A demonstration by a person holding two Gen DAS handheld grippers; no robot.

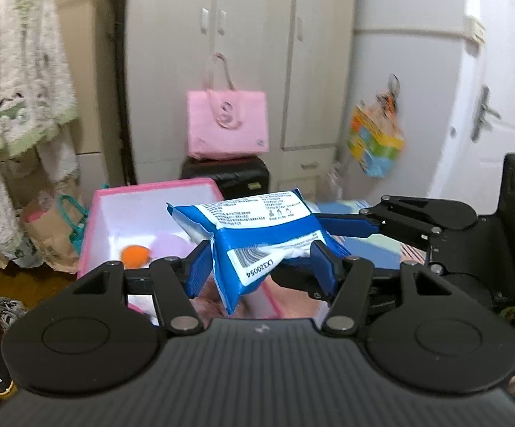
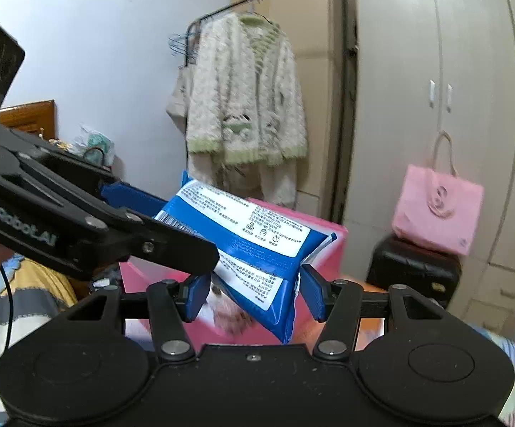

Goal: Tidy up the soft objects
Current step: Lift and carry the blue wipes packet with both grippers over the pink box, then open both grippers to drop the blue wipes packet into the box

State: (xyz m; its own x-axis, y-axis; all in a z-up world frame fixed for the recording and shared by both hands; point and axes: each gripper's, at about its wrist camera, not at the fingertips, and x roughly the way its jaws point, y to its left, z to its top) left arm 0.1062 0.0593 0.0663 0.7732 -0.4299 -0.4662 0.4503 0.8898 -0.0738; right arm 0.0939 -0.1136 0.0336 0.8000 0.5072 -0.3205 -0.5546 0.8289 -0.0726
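Both grippers, left gripper & right gripper, are clamping jaws part-open on the blue wipes pack, hovering it over pink bin, bin lying just ahead & below

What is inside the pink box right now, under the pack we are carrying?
In the pink box, an orange ball and a pale lilac round item lie on the white bottom. The blue wipes pack and the left tool cover the near part, where only something fluffy pink-white peeks out.
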